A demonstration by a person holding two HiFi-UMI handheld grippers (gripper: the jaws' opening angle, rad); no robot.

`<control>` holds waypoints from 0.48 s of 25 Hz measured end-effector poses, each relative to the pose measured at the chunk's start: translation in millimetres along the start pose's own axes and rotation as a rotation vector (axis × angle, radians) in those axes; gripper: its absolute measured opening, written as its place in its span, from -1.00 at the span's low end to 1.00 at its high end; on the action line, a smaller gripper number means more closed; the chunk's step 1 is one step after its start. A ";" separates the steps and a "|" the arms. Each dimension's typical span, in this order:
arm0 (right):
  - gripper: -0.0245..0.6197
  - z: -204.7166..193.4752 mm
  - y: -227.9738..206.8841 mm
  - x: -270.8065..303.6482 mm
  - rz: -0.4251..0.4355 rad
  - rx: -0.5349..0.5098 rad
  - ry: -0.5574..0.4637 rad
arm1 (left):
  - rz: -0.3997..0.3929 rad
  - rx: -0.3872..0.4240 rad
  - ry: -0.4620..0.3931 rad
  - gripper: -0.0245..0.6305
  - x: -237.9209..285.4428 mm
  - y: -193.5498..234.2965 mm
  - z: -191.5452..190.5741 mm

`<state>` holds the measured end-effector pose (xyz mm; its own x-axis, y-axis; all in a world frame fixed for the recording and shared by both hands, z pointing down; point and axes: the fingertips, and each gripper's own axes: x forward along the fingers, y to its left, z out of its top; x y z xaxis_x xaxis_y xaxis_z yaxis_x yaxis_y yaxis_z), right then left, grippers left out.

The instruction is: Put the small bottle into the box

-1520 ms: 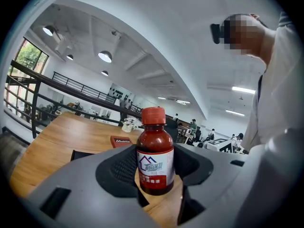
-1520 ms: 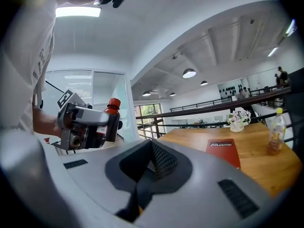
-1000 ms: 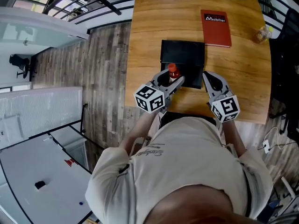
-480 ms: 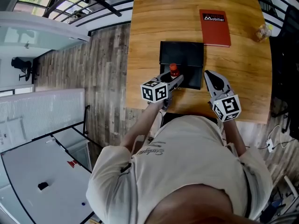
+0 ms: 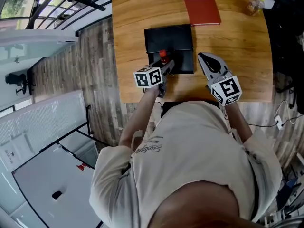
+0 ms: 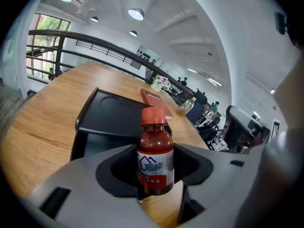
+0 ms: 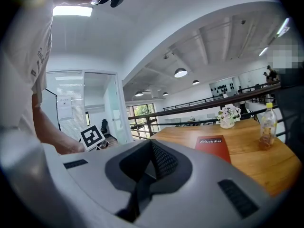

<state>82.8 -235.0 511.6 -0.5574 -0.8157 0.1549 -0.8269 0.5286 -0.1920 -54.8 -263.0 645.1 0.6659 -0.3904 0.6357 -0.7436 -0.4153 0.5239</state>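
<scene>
The small bottle's (image 6: pixel 155 161) base sits behind the left gripper's (image 5: pixel 167 66) grey jaws in the left gripper view, so whether it rests on anything cannot be told; in the head view only its red cap and shoulders show above the jaws; the person's pale shirt (image 5: pixel 190 151) covers the near edge of the wooden table (image 5: pixel 237 56); the yellow drink bottle (image 5: pixel 253 4) at 2 o'clock from the box is cut by the frame's top edge. The black box (image 5: pixel 168 39) lies at the table's middle, its far half a flat panel, its near half a darker hollow whose inside is too dark to read; the small bottle stands over that near half, toward its 7 o'clock corner, upright, label facing the left gripper's camera. A red booklet (image 5: pixel 201 6) lies flat at 1 o'clock from the box, apart from it. The left gripper reaches in from 7 o'clock, its jaws standing wide and clasping the small bottle's body on both sides; the right gripper (image 5: pixel 205 58) lies at 4 o'clock just beside the box, its jaws brought together with nothing between them.
</scene>
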 end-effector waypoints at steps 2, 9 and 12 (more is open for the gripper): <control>-0.94 -1.5 -2.5 -0.5 -0.002 0.004 -0.001 | 0.021 -0.001 0.036 -0.24 5.9 5.6 -6.5; -0.94 -12.3 -10.9 -3.2 -0.012 0.033 0.008 | 0.064 -0.038 0.166 -0.24 20.9 19.5 -38.0; -0.94 -12.9 -12.2 0.3 -0.006 0.036 0.016 | 0.089 -0.030 0.205 -0.24 23.8 25.8 -41.1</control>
<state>91.8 -238.6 526.5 -0.5534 -0.8151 0.1715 -0.8275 0.5143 -0.2254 -60.6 -249.3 697.1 0.5743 -0.2479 0.7802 -0.8022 -0.3607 0.4758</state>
